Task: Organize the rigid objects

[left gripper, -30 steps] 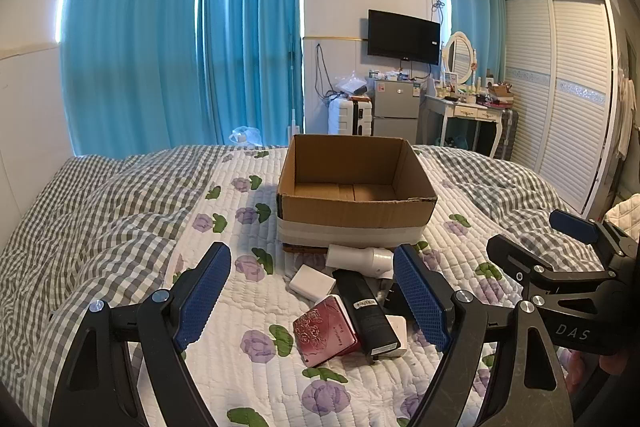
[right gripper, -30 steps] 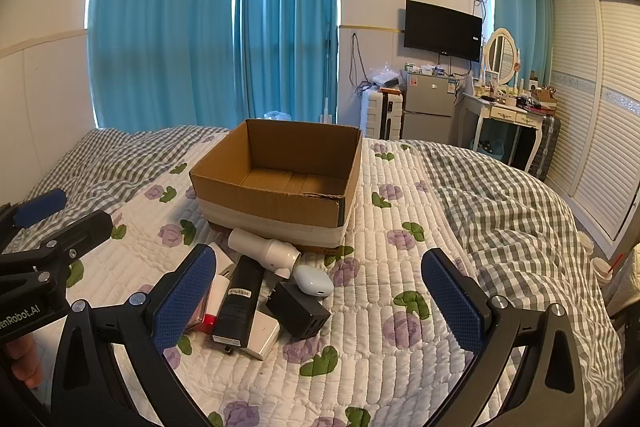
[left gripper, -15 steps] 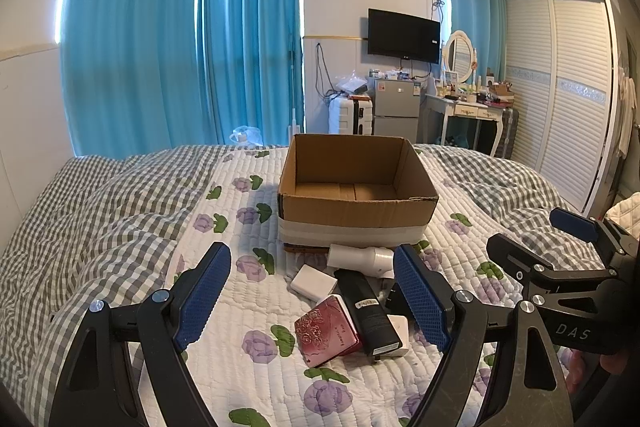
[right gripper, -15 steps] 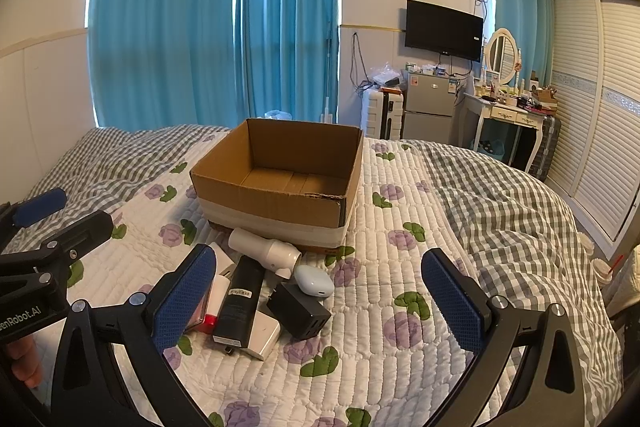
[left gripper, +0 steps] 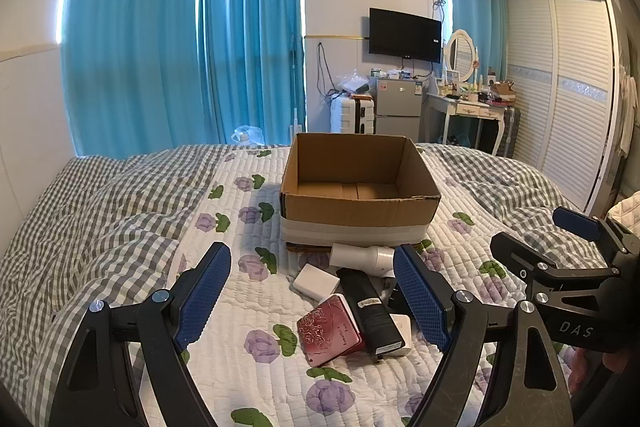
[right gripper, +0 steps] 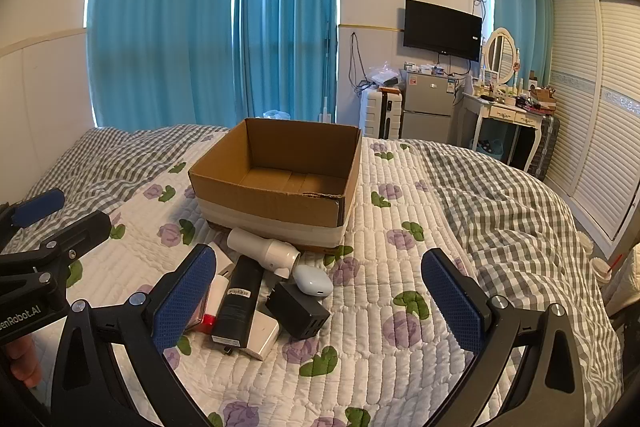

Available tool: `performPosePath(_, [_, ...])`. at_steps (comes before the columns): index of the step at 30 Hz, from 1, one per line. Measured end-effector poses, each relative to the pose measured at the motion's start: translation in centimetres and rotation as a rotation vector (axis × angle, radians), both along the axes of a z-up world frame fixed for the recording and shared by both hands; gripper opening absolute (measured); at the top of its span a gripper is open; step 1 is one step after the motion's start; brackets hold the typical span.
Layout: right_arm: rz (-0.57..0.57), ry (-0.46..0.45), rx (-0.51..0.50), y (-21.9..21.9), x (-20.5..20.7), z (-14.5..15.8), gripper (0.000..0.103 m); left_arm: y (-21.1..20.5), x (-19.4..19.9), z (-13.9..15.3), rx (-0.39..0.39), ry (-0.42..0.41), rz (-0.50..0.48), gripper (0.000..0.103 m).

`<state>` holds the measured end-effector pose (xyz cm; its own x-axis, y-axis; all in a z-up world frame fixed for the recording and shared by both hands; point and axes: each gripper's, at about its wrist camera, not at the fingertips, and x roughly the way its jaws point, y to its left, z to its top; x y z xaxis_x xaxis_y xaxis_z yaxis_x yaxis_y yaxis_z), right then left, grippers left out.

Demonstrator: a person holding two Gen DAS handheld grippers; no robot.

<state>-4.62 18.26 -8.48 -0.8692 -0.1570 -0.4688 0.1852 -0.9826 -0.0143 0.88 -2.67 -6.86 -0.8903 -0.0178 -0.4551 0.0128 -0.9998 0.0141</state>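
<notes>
An empty cardboard box (left gripper: 356,211) (right gripper: 280,203) stands on the bed. In front of it lies a pile: a white cylinder (left gripper: 362,257) (right gripper: 264,249), a black bar-shaped device (left gripper: 372,311) (right gripper: 238,301), a red embossed case (left gripper: 330,333), a white flat box (left gripper: 316,281), a black charger (right gripper: 298,309) and a white oval case (right gripper: 312,279). My left gripper (left gripper: 312,297) is open and empty, just short of the pile. My right gripper (right gripper: 320,301) is open and empty, over the pile's near side.
The bed has a white floral quilt (right gripper: 400,307) and grey checked blankets (left gripper: 100,211) on both sides. Each gripper shows in the other's view, the right one (left gripper: 568,267) and the left one (right gripper: 36,251). A fridge, a dresser and a wardrobe stand beyond the bed.
</notes>
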Motion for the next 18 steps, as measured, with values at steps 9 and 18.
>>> performPosePath(9, [0.001,-0.001,0.0,-0.03,-0.02,-0.04,0.103,-0.1,-0.01,-0.11,-0.002,0.0,-0.001,0.086])
performPosePath(18, [0.002,0.001,-0.002,0.0,0.17,-0.08,0.103,-0.04,-0.04,-0.26,-0.007,0.002,0.001,0.086])
